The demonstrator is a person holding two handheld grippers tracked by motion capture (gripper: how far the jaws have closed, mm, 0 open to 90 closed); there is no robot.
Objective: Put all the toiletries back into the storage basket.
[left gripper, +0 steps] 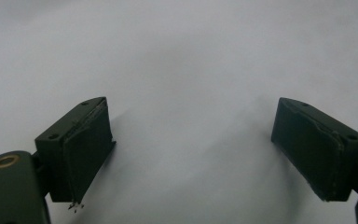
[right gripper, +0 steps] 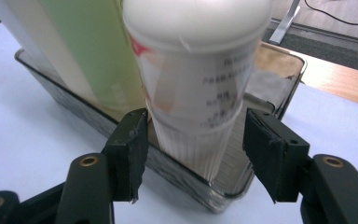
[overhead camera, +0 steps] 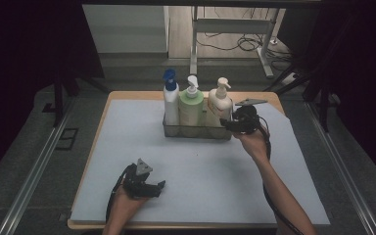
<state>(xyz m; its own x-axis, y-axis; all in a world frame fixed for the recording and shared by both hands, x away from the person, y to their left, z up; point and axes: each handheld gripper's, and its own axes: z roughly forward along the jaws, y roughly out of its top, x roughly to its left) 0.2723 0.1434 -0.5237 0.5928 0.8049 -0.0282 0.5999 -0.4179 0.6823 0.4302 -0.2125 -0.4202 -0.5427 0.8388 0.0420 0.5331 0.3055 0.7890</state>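
Three pump bottles upright in metal tray (overhead camera: 196,132) at far middle of grey mat (overhead camera: 127,161): blue-capped, green bottle (overhead camera: 191,108), cream bottle (overhead camera: 220,105) rightmost. High view gives whole row; right gripper view gives cream bottle (right gripper: 200,79) close, printed label, ribbed base inside tray wall (right gripper: 74,105). Right forearm stretched forward; right gripper (overhead camera: 235,125) at tray's right end, level, jaws apart astride cream bottle, not pressing. Left gripper (overhead camera: 149,188) low near mat's front edge, jaws wide apart over bare mat. Cream bottle's long axis vertical, pump nozzle pointing right.

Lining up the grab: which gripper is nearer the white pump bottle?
Right. The right gripper straddles the white pump bottle in the tray, pads not touching; the left gripper rests far off at the table's near edge.
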